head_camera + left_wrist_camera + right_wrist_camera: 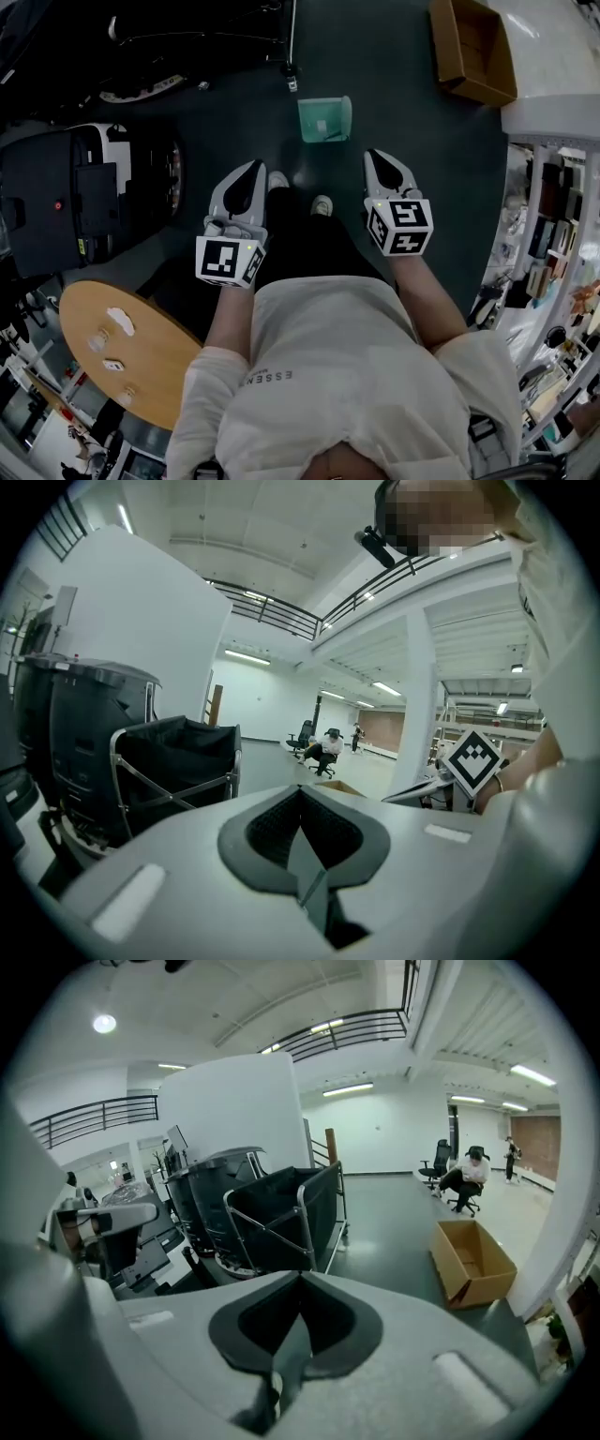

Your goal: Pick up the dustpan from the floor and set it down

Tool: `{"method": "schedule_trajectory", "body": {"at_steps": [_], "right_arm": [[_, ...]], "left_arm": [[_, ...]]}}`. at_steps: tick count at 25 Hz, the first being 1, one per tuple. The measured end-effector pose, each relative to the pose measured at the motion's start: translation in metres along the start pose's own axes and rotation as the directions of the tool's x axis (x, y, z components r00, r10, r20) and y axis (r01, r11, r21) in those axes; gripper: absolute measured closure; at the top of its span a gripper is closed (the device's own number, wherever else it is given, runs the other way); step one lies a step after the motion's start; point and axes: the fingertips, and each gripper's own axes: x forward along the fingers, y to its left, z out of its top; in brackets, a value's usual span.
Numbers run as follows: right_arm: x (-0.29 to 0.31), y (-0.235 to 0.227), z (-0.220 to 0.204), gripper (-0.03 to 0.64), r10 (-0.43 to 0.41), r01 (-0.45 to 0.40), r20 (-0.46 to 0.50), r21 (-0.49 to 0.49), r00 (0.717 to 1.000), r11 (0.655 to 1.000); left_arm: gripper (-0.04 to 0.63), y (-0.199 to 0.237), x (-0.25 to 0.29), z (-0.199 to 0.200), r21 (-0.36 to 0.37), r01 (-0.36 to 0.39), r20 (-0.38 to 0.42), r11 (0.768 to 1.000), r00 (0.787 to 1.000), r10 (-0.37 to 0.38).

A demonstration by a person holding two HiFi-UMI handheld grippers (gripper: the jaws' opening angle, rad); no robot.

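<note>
While the left gripper [251,169] hovers clenched and empty left of centre, the green dustpan [324,119] lies on the dark floor [398,89] at upper centre, and the right gripper [377,157] hangs clenched and empty right of centre.

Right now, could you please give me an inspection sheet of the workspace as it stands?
Surface: dark green floor, smooth.
Job's things: green dustpan lies on the floor beyond both grippers, untouched.
Clutter: open cardboard box on the floor; round wooden table carrying a few small white items.
Grippers: left gripper and right gripper are both shut and empty, well apart from the dustpan.
Cables: nothing seen.
Surroundings: black canvas cart, shelves, a seated person far off.
</note>
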Motion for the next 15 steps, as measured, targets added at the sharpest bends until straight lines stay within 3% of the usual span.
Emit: {"method": "schedule_trajectory", "body": {"at_steps": [3,6,7,8,13,15], "right_arm": [[0.036,-0.010,-0.008,0.626,-0.039,0.039,-0.069,-0.001,0.997,0.999],[0.071,-0.027,-0.020,0.624,-0.080,0.080,-0.157,-0.004,0.984,0.997],[0.084,-0.033,-0.024,0.592,-0.084,0.087,-0.184,0.011,0.979,0.996],[0.096,-0.036,-0.029,0.516,-0.081,0.090,-0.210,0.032,0.974,0.995],[0.155,-0.048,-0.058,0.415,-0.060,0.096,-0.313,0.099,0.948,0.990],[0.173,-0.054,-0.070,0.410,-0.058,0.107,-0.352,0.119,0.934,0.987]], "left_arm": [[0.580,0.018,0.029,-0.010,-0.020,0.015,-0.029,1.000,0.999,-0.016],[0.578,0.023,0.065,-0.013,0.008,0.063,-0.049,0.998,0.997,-0.062],[0.578,0.024,0.078,-0.015,0.023,0.086,-0.054,0.996,0.995,-0.085],[0.578,0.026,0.089,-0.017,0.034,0.109,-0.057,0.993,0.993,-0.107],[0.578,0.038,0.131,-0.036,0.042,0.178,-0.102,0.983,0.980,-0.173],[0.579,0.042,0.144,-0.044,0.039,0.198,-0.126,0.980,0.973,-0.191]]}}
